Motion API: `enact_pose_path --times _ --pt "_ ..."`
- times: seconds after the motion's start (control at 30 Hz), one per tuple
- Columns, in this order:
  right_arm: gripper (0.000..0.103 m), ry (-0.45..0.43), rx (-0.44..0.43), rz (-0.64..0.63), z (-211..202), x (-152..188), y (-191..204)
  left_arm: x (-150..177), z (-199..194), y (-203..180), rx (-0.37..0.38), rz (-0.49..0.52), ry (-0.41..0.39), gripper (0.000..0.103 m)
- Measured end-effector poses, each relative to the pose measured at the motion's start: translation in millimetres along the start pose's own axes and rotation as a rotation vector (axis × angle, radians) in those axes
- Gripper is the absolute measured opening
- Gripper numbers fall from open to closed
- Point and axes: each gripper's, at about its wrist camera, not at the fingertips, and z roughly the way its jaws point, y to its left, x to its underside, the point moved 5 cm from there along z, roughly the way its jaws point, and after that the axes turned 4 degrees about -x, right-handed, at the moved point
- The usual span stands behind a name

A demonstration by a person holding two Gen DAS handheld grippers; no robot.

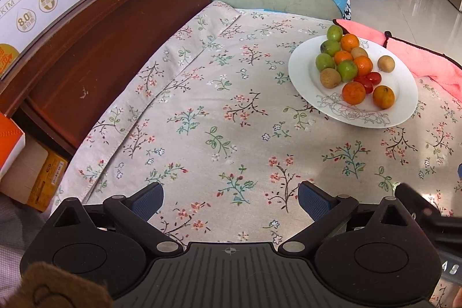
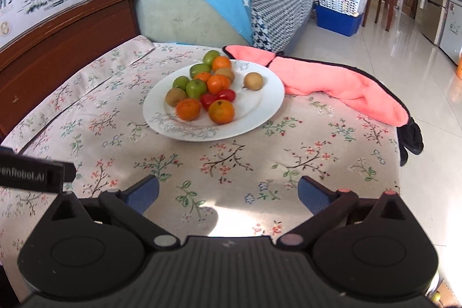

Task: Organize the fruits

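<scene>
Both tools are matte black. The left gripper has blue textured pads on jointed arms with silver rivets, round housings at 4 and 8 o'clock, and a ribbed grey plate between. The right gripper matches it, with pinkish rivets at 3 o'clock.

Orange tangerines, green round fruits, brown kiwis and red cherry tomatoes crowd a white round plate with a grey line-drawn flower, on a beige tabletop cloth sprigged with pink and green blossoms, beside a coral-pink towel edged in black.
</scene>
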Motion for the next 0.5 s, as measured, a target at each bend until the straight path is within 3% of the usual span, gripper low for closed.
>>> enact_pose_path --times 0.33,0.4,0.5 --pt "0.102 0.009 -0.112 -0.150 17.3 35.5 45.8 4.3 4.6 21.1 -0.001 -0.047 0.007 0.100" --pt "0.102 0.016 -0.096 -0.139 22.6 40.9 49.0 4.6 4.3 22.5 0.001 -0.050 0.005 0.100" --pt "0.102 -0.041 -0.058 -0.141 24.5 44.9 51.5 4.6 4.5 23.2 0.006 -0.052 0.005 0.100"
